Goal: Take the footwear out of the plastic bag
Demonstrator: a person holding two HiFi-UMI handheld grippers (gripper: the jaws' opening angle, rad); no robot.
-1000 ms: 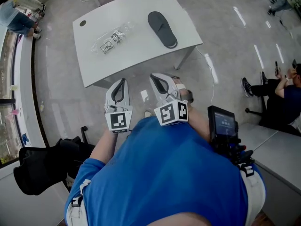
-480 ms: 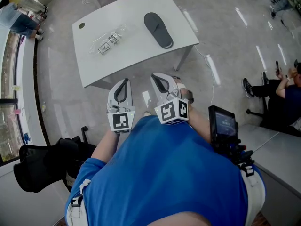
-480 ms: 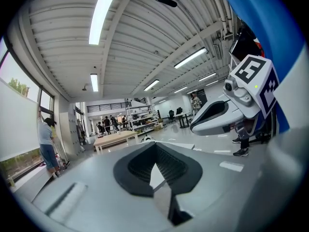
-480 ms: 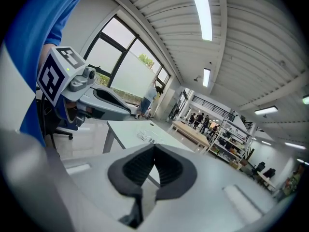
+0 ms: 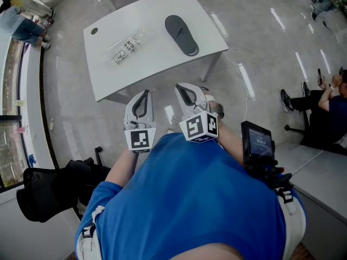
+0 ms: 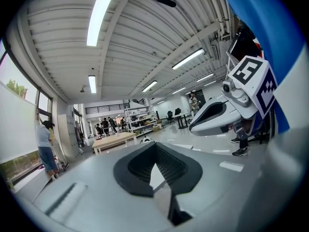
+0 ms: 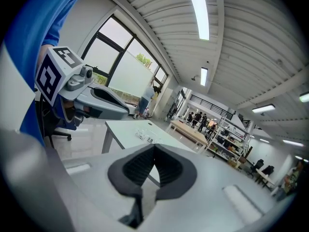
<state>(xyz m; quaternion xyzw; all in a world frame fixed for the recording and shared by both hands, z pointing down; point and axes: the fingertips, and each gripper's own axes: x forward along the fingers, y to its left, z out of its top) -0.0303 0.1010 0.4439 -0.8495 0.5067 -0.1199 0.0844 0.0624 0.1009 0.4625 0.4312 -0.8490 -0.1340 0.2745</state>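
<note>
Fingers of the left gripper are pressed together with nothing between them, and the fingers of the right gripper are likewise closed and empty. Both grippers hang side by side close to the person's chest, tips pointing forward, over the floor and well short of the bench's near edge.

Ahead of them stands the white bench, set at a slant in the head view. On its right half lies the dark slipper, bare on the surface and sole down. Its long axis runs away from the person and a little to the left, so one end points back toward the right gripper. It lies almost straight ahead of that gripper, which looks the nearer of the two.

On the left half lies the clear bag, flat and crumpled, clearly apart from the slipper and roughly ahead of the left gripper. Small black-and-white printed pieces show through the plastic; what they are cannot be told.

Since the slipper rests outside the bag, the removal appears done. Any further move would need a forward reach over the bench edge, right gripper to the slipper, left to the bag.
</note>
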